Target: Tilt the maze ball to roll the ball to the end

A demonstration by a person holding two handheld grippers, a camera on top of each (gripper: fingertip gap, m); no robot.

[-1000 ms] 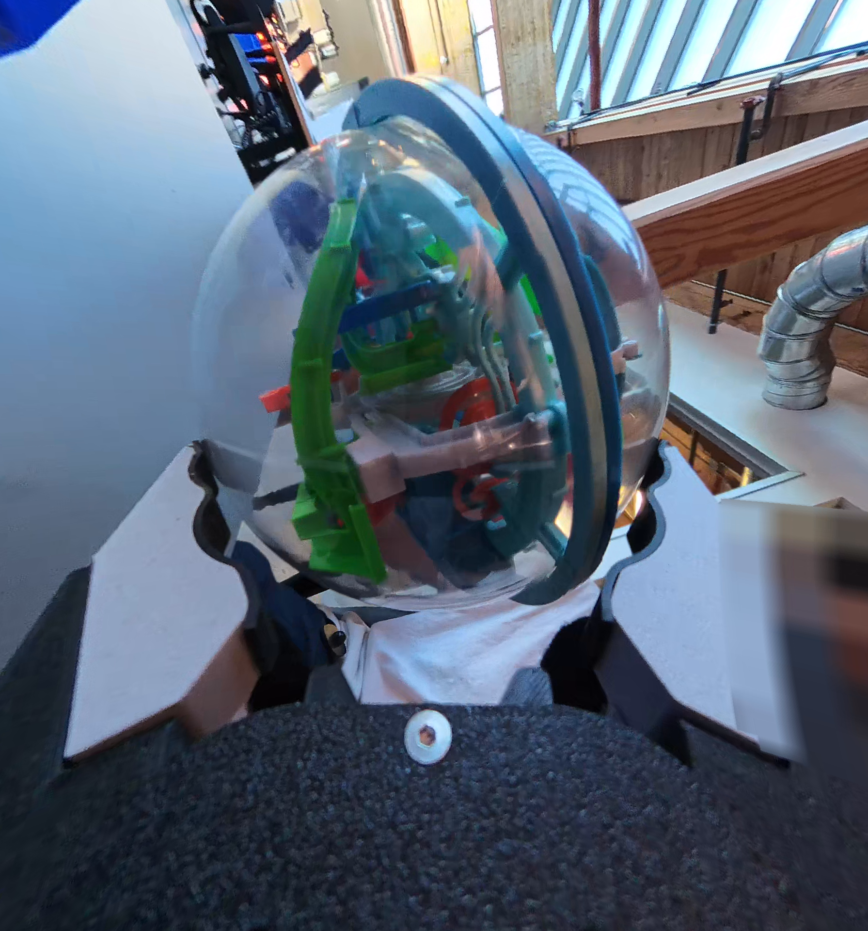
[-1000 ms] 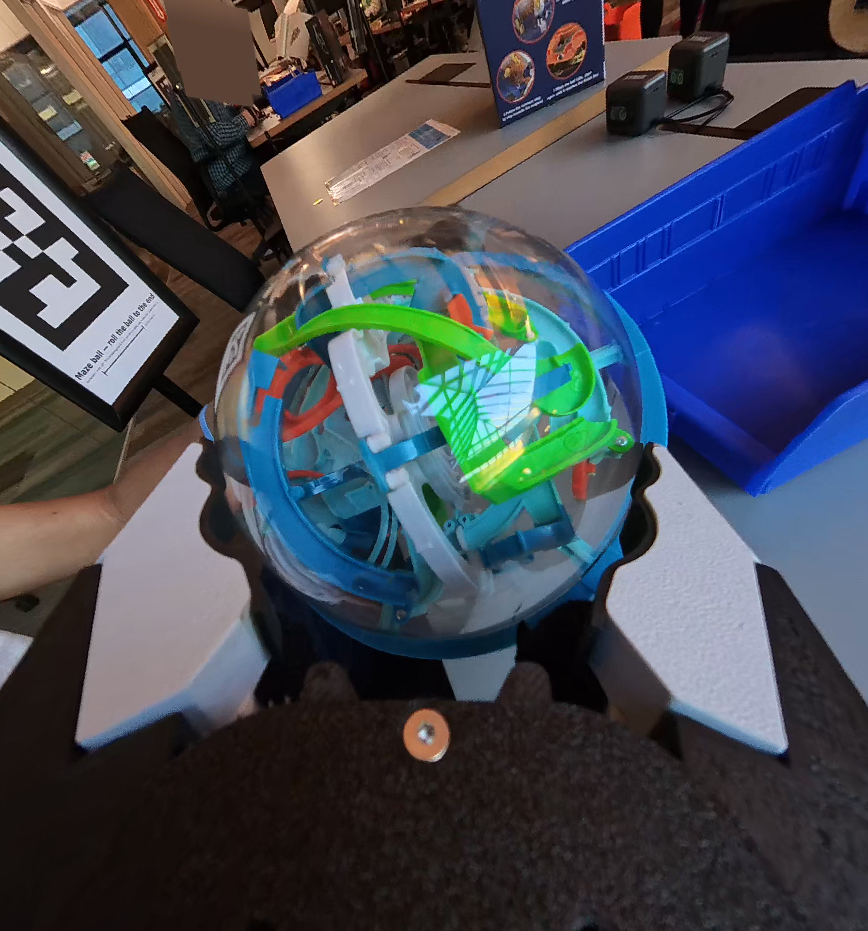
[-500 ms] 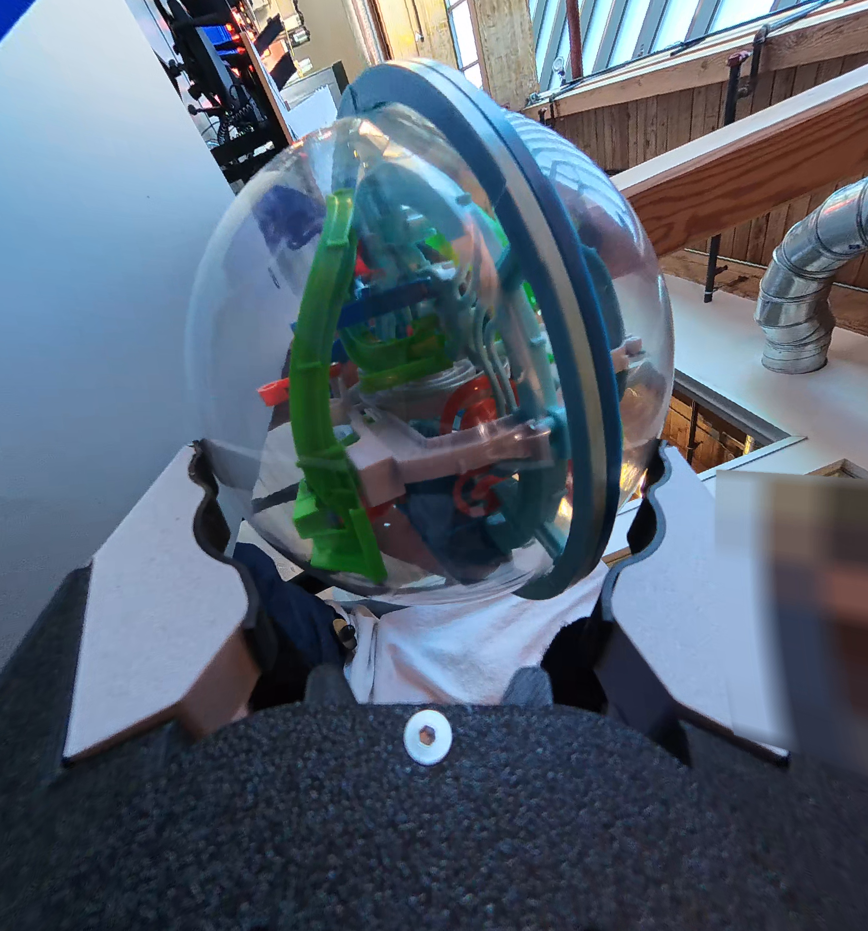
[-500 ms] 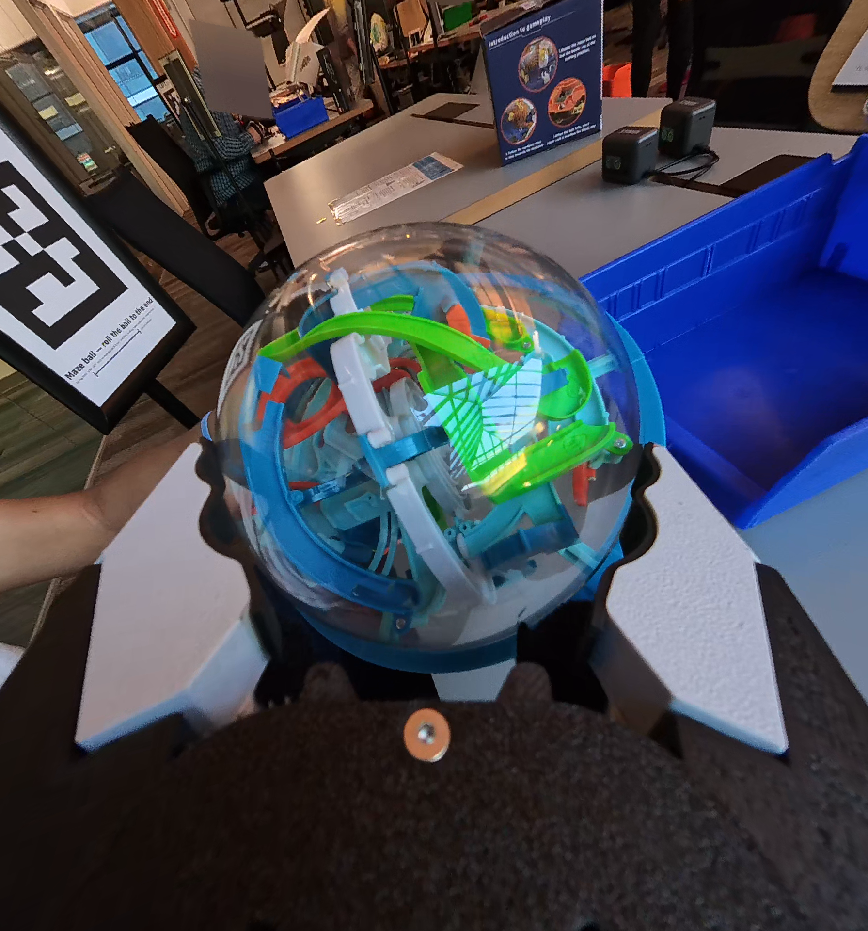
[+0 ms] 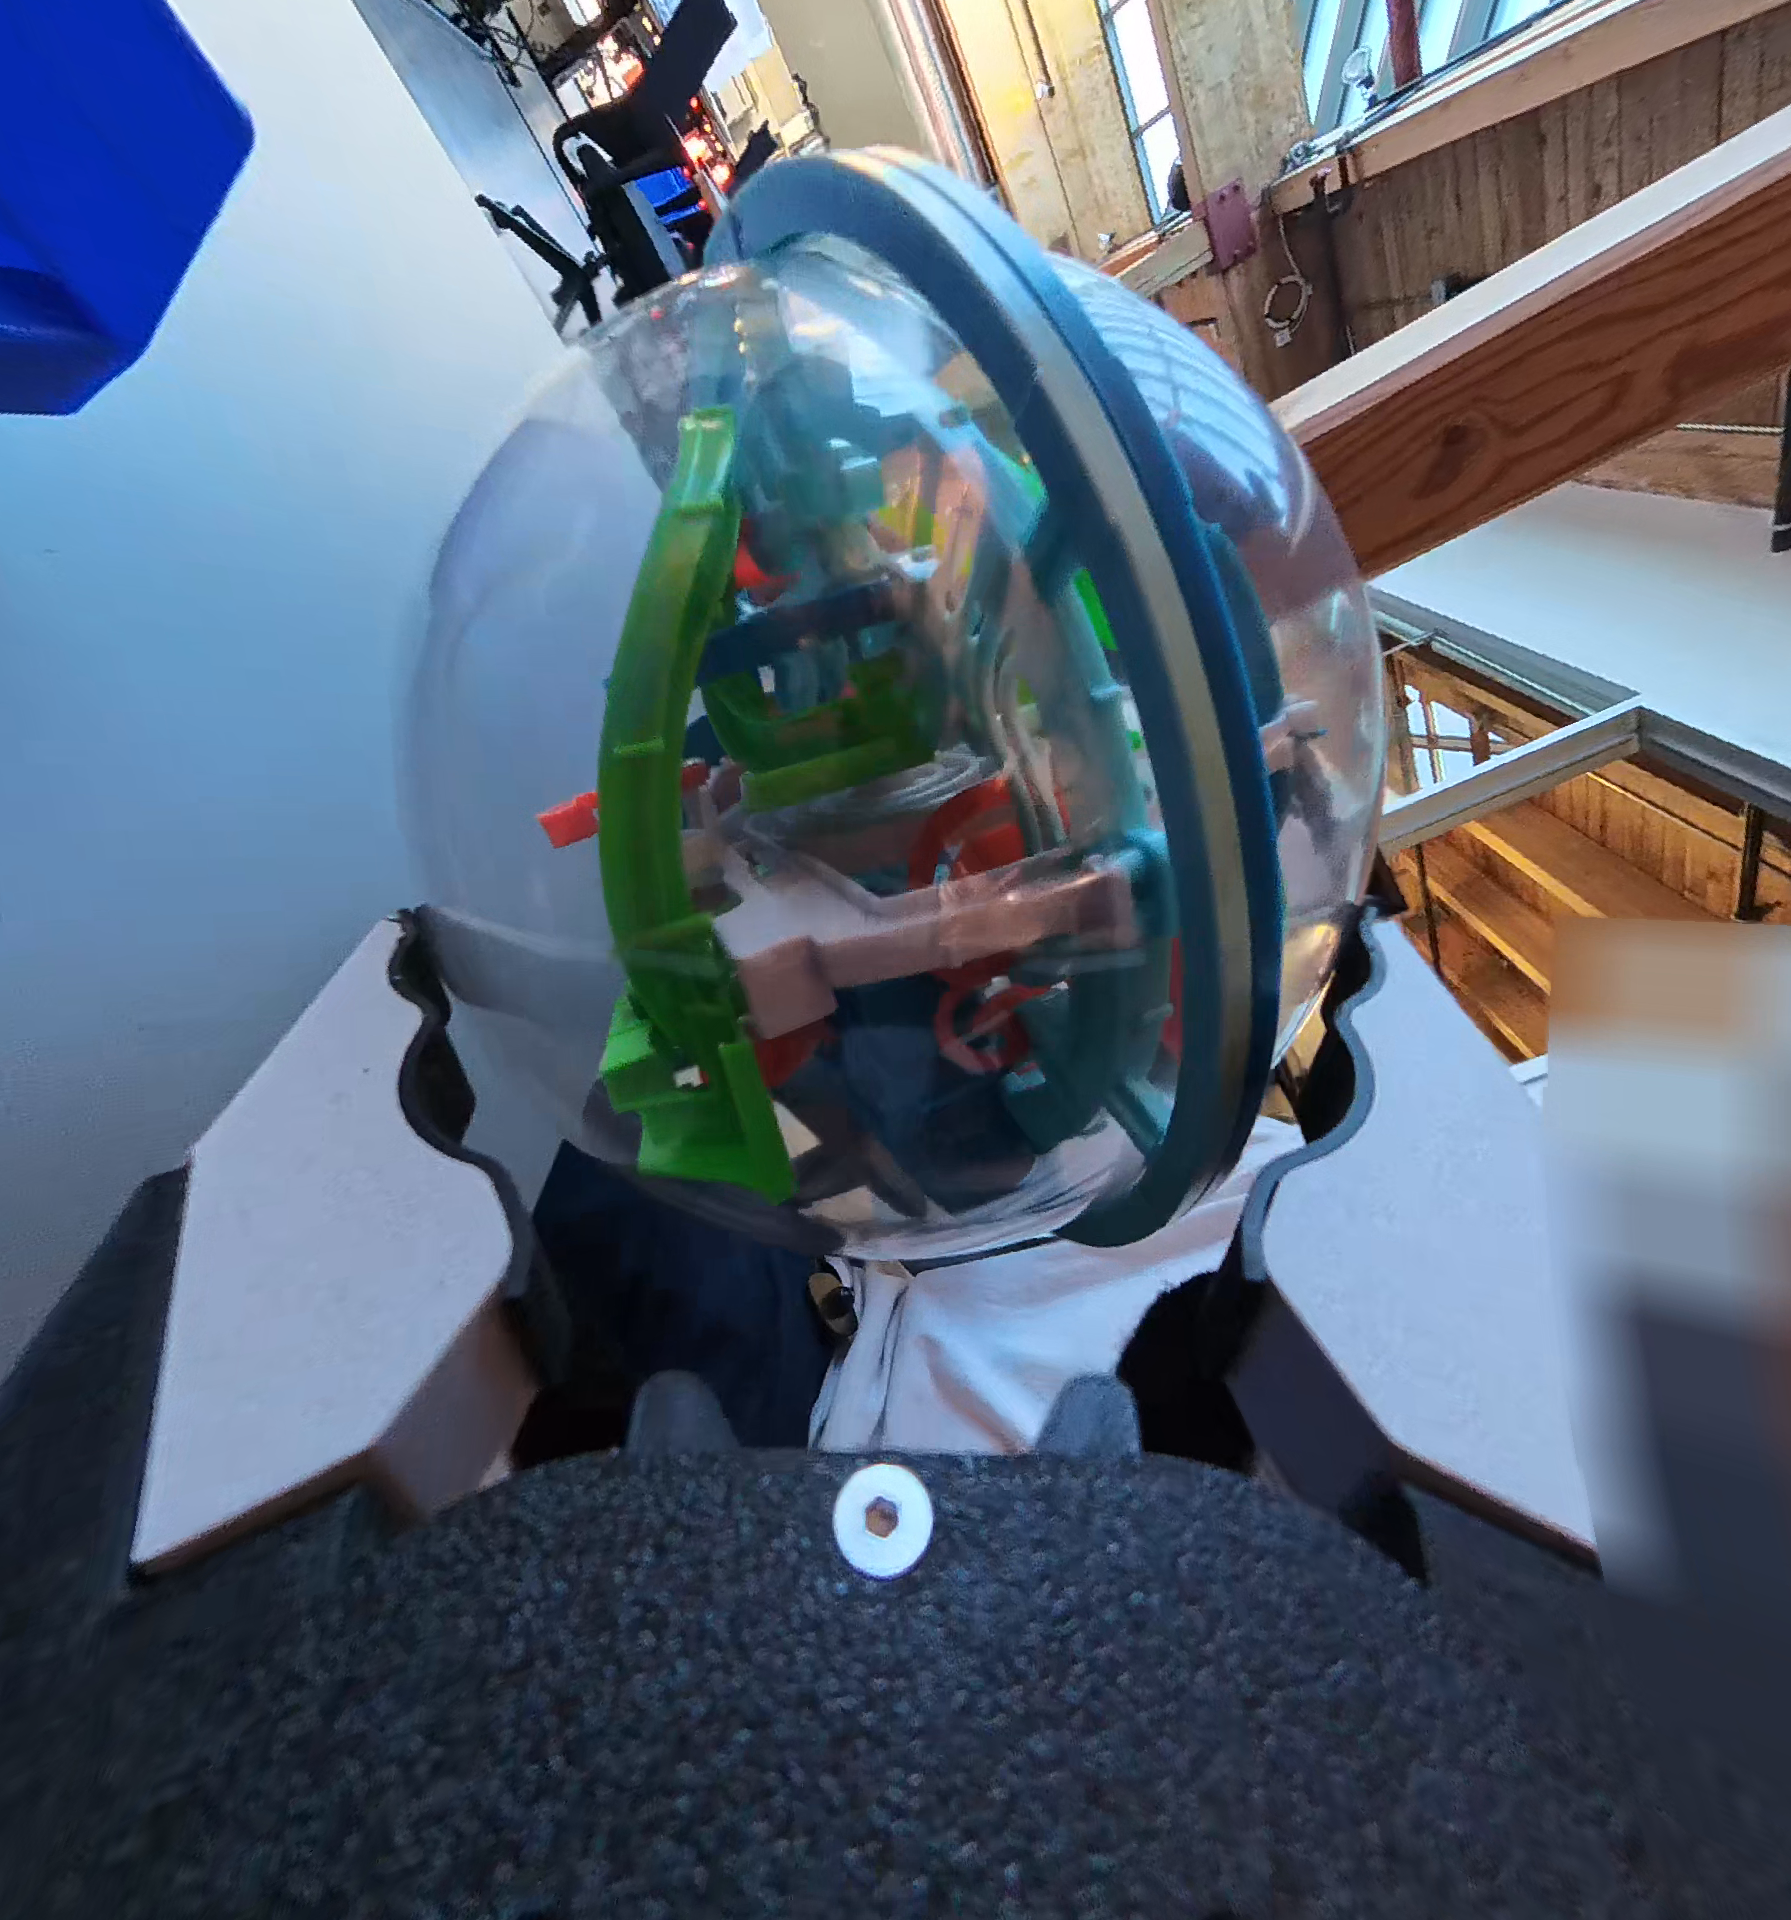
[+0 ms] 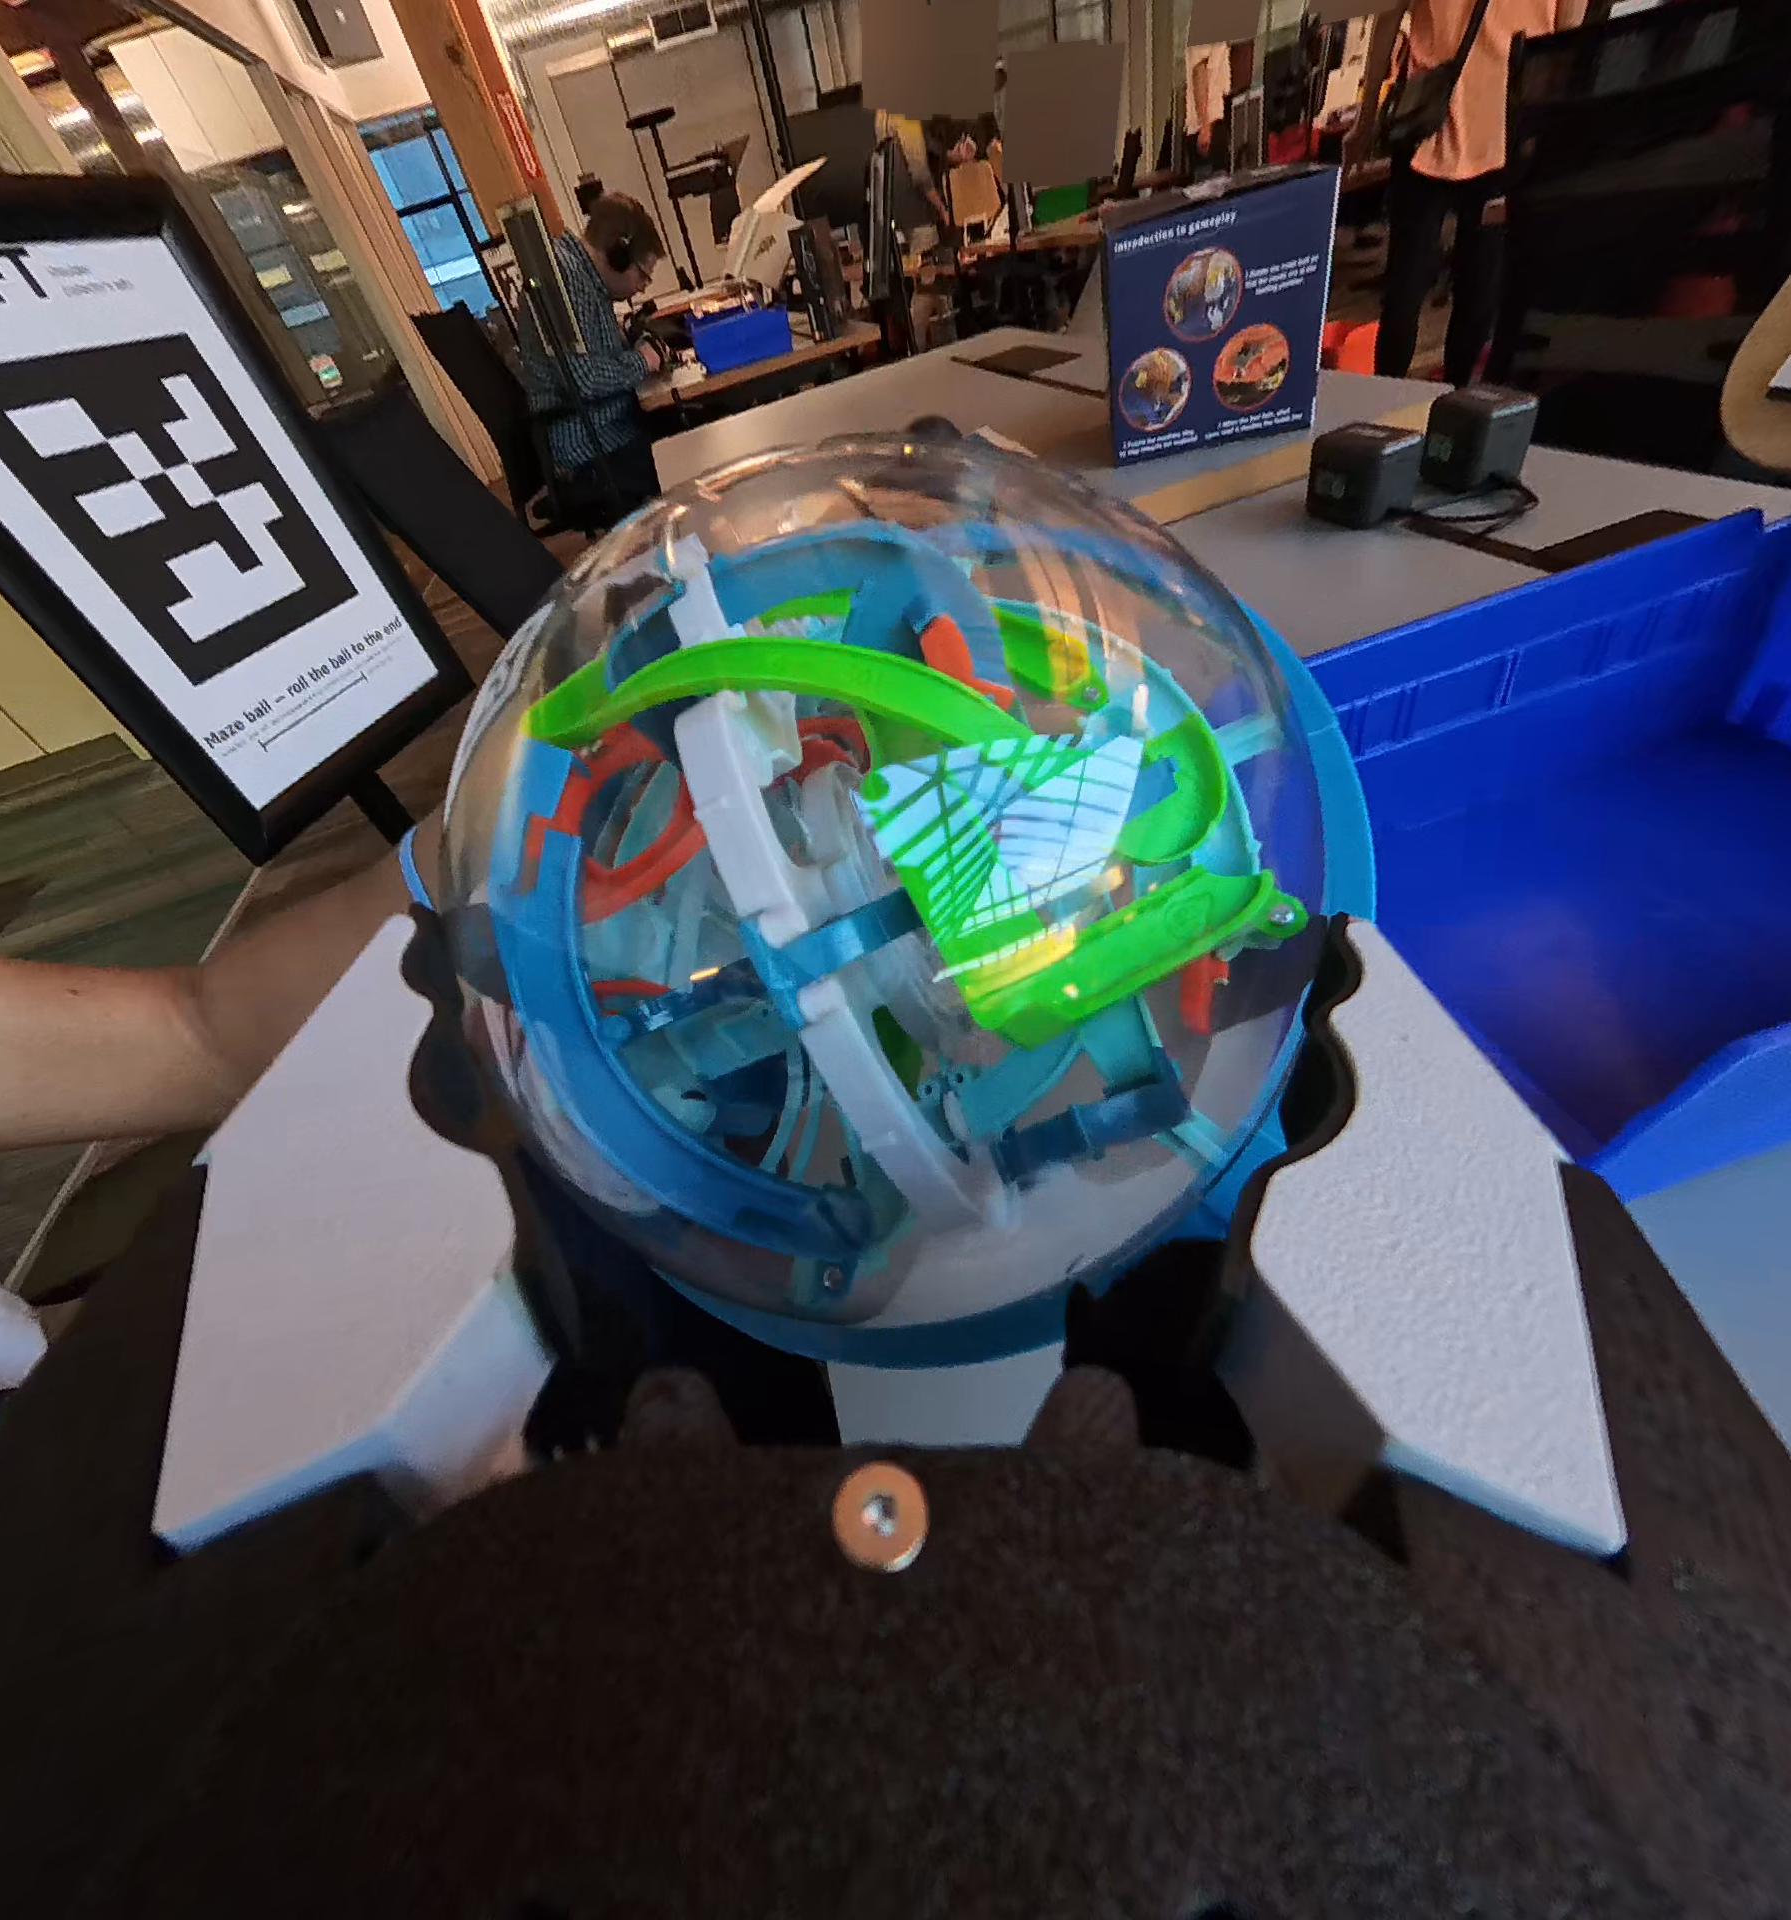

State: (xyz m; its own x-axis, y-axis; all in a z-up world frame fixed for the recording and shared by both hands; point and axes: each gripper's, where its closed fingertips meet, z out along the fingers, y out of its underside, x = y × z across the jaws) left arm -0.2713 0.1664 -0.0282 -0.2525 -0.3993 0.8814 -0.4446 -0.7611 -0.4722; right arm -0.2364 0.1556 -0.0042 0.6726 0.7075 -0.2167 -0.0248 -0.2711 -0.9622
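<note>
Both my tongs, left (image 5: 886,1039) and right (image 6: 875,1039), are clamped on the clear maze ball (image 6: 896,894), lifted off the bench (image 6: 1722,1247). Blue bin (image 6: 1597,883) sits at the bench's right edge; behind, a framed sign (image 6: 143,499) and a busy workshop.

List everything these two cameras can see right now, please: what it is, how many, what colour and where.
maze ball: one, clear shell with green, blue, white and orange tracks, held between both grippers
bin: one, blue, right of the ball
framed sign: one, black and white, left background
chargers: two, black, on the far table
box: one, dark blue, upright on the far table
duct: one, pale, left wrist view's right side
forearm: one, bare, left edge
left gripper: white fingers, clamping the ball
right gripper: white fingers, clamping the ball
</note>
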